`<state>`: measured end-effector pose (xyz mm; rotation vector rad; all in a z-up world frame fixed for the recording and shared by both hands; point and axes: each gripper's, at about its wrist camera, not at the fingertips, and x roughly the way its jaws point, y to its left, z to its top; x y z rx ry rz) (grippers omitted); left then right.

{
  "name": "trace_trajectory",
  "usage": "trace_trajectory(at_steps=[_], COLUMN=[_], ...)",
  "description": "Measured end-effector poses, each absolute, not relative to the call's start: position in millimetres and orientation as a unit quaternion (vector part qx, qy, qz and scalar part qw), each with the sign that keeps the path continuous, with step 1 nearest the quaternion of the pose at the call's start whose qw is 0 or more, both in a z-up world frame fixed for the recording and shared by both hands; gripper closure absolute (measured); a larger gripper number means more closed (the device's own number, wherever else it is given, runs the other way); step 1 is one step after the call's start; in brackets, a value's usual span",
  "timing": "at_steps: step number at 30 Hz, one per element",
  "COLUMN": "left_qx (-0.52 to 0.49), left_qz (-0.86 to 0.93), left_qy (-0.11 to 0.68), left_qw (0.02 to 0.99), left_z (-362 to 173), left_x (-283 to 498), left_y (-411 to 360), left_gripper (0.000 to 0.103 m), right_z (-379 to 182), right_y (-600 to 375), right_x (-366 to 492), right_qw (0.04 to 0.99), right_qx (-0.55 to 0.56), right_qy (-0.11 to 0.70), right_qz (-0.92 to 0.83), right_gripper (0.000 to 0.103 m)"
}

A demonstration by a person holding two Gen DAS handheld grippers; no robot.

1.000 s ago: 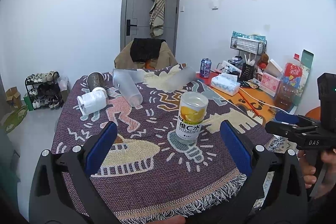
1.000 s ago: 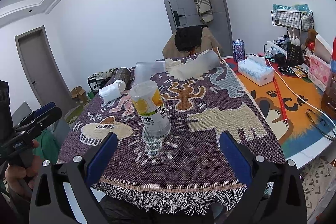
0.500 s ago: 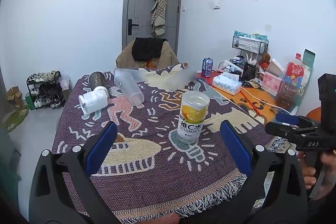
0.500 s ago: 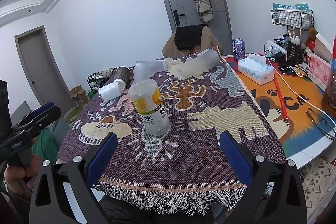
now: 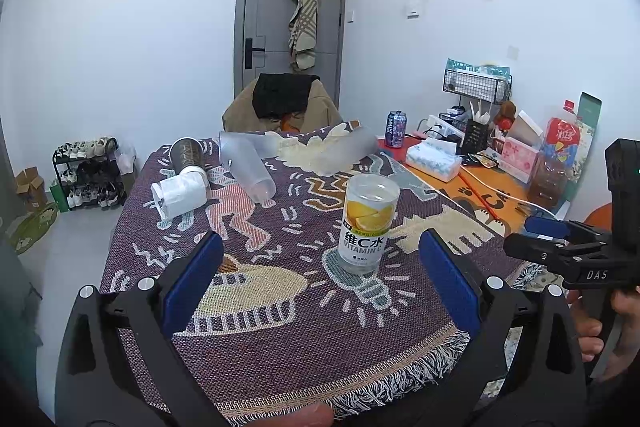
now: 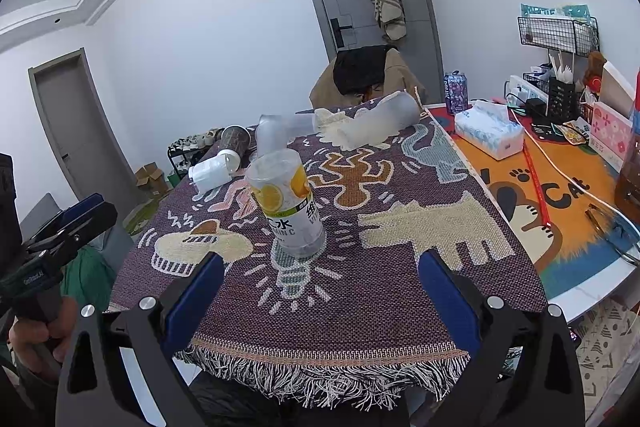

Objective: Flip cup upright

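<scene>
We count five cups on the purple patterned woven cloth [image 5: 280,327]: one clear plastic cup with lemon print and "VITAMIN C" lettering [image 5: 366,223] standing, one dark brown paper cup [image 5: 187,155] lying down, one white paper cup [image 5: 180,193] lying down, and two frosted translucent plastic cups [image 5: 246,167] [image 5: 352,149] lying down. We also see one blue-purple drink can [image 5: 395,123], one white tissue pack [image 5: 434,161], one black wire basket [image 5: 476,85], one red-labelled large bottle [image 5: 554,159], and two black grippers with blue pads [image 5: 320,271] [image 6: 320,281], each one wide open
</scene>
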<state>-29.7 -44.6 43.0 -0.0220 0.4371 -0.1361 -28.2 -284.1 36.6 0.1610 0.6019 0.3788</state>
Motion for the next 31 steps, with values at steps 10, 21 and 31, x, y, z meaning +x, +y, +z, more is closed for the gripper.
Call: trace_trajectory(at_steps=[10,21,31], left_qx=[-0.011,-0.011,-0.017], left_qz=[-0.067,-0.046,-0.057], left_qy=[0.218,0.212,0.22], left_qw=[0.974,0.976,0.974], left_z=[42.9,39.7,28.1], left_x=[-29.3,-28.9,-25.8], left_y=[-45.1,-40.8,-40.2], left_gripper=[0.006,0.006,0.006], right_z=[36.0,31.9,24.4], right_y=[-283.7,-283.6,-281.8], right_x=[-28.0,-26.2,-21.2], right_qw=[0.934,0.933,0.932], right_qx=[0.079,0.08,0.078], right_qy=[0.294,0.298,0.307], right_qz=[0.185,0.183,0.179], right_gripper=[0.007,0.007,0.007])
